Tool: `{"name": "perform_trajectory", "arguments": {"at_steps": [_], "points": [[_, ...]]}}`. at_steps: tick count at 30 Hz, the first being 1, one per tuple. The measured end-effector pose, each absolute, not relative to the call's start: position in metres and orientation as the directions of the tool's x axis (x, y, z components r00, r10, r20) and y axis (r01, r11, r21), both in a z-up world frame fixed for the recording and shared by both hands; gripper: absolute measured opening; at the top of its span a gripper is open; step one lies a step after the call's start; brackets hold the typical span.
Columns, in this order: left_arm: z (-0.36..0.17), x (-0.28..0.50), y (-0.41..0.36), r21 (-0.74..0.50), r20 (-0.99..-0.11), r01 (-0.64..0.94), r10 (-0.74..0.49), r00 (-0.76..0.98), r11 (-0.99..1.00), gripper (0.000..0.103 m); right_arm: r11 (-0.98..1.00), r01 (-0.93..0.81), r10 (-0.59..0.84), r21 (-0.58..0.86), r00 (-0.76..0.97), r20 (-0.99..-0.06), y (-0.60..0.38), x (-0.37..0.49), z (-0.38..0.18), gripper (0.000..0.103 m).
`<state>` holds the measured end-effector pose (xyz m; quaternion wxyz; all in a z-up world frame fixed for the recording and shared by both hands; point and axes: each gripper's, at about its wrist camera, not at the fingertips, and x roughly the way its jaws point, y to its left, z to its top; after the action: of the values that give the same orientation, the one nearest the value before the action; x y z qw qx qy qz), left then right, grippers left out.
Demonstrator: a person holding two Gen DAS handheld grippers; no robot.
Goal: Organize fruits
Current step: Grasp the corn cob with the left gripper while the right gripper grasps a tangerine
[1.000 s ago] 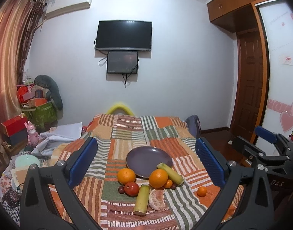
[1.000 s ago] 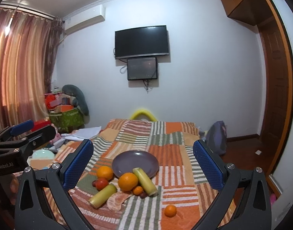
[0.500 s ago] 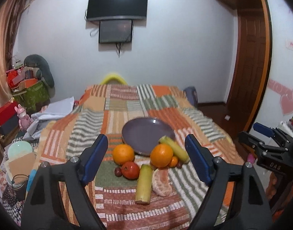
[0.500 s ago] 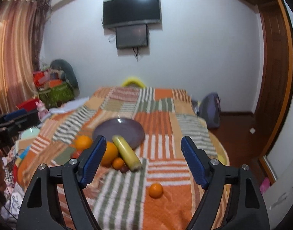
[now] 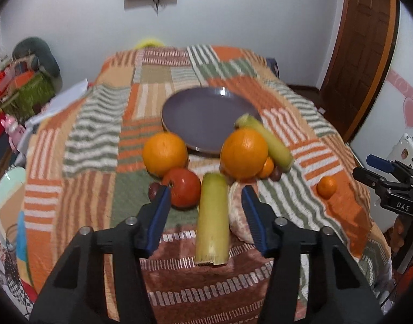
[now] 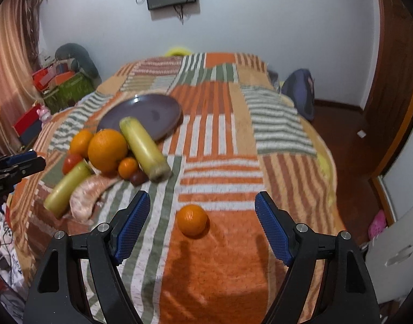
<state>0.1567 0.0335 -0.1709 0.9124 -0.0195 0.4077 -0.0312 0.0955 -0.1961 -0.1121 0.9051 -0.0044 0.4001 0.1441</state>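
A purple plate (image 5: 203,114) lies empty on the patchwork bedspread (image 5: 93,124). In front of it lie two oranges (image 5: 164,156), a red tomato (image 5: 183,186), two yellow-green stalk pieces (image 5: 213,218), a peeled citrus piece (image 5: 237,216), a small mandarin and dark fruits. My left gripper (image 5: 205,194) is open, its jaws on either side of the near stalk piece, without touching it. My right gripper (image 6: 202,202) is open, low over the bed, with a lone small orange (image 6: 192,219) between its jaws. The plate (image 6: 141,114) shows at upper left there.
The bed's right edge drops to a wooden floor (image 6: 349,145) with a blue backpack (image 6: 300,94). Boxes, bags and a pink toy (image 5: 10,129) crowd the left side. A brown door (image 5: 360,51) stands at the right. The right gripper (image 5: 387,178) shows in the left view.
Both grippers have dropped and moved forward toward the fruit. The left jaws have narrowed around the near stalk piece. The right gripper has come down over the lone small orange.
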Motion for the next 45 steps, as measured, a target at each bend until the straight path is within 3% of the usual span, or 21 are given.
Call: {"name": "perform_trajectory", "arguments": {"at_steps": [3,6,12,19,25,29,45], "points": [[-0.183,0.164,0.034,-0.084,-0.773,0.052,-0.098,0.627,0.995,0.041,0.955,-0.27,0.266,0.12,0.61,-0.747,-0.194,0.1,-0.124,0.078],[-0.194,0.17,0.032,-0.088,-0.793,0.056,-0.104,0.6,0.995,0.039,0.952,-0.27,0.279,0.141,0.588,-0.759,-0.196,0.105,-0.135,0.077],[-0.211,0.18,0.031,-0.111,-0.818,0.059,-0.125,0.562,0.992,0.033,0.943,-0.277,0.312,0.187,0.526,-0.791,-0.196,0.113,-0.153,0.057],[-0.217,0.19,0.028,-0.102,-0.823,0.076,-0.127,0.553,0.992,0.033,0.928,-0.304,0.347,0.216,0.49,-0.8,-0.188,0.117,-0.163,0.046],[-0.219,0.198,0.024,-0.077,-0.836,0.08,-0.108,0.539,0.994,0.033,0.924,-0.308,0.354,0.226,0.469,-0.809,-0.184,0.123,-0.17,0.046],[-0.219,0.198,0.024,-0.066,-0.843,0.087,-0.102,0.529,0.994,0.034,0.925,-0.306,0.353,0.226,0.469,-0.81,-0.183,0.124,-0.171,0.032],[-0.218,0.172,0.037,-0.108,-0.884,0.094,-0.139,0.446,0.99,0.033,0.91,-0.332,0.392,0.249,0.492,-0.778,-0.18,0.118,-0.158,0.031]]}}
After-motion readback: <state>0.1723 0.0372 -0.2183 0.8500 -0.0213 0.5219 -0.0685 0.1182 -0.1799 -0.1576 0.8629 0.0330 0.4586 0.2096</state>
